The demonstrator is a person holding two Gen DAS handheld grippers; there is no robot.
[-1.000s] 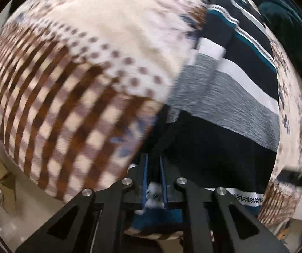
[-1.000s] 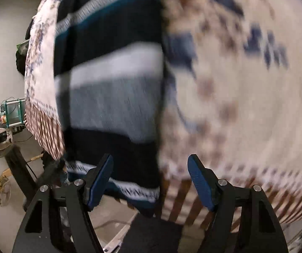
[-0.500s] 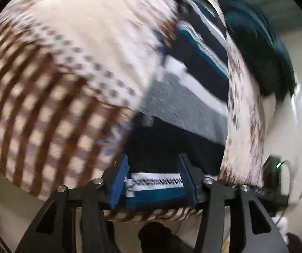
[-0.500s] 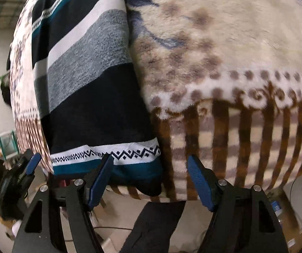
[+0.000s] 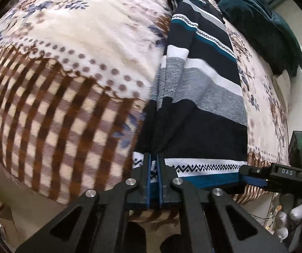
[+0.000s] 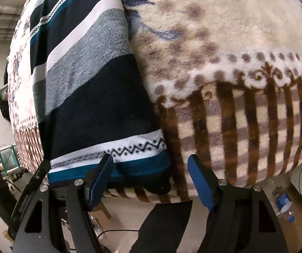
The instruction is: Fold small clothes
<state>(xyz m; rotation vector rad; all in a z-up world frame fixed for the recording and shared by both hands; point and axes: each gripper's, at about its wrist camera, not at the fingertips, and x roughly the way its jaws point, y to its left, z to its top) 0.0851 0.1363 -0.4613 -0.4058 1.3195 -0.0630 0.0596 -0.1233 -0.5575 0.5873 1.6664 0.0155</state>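
A fleece blanket (image 5: 71, 48) with a cream floral field and a brown checked border fills most of both views, its border curving down over the near edge of the bed toward the lower part of each frame. In the left wrist view a dark teal blanket (image 5: 256, 21) is heaped at the upper right, at the far side. Bare blanket lies wide open left of the garment in the left wrist view and right of it in the right wrist view.

The striped sweater (image 5: 203, 88) lies lengthwise on the blanket, running from upper centre down to the near edge, folded into a narrow strip; its white zigzag hem reaches the bed edge.

The left gripper (image 5: 153, 168) is closed on the hem near its left corner, cloth bunching into the pinch. The right gripper (image 6: 151, 172) stands open at the hem's right corner, one finger over the teal band, the other over the blanket.
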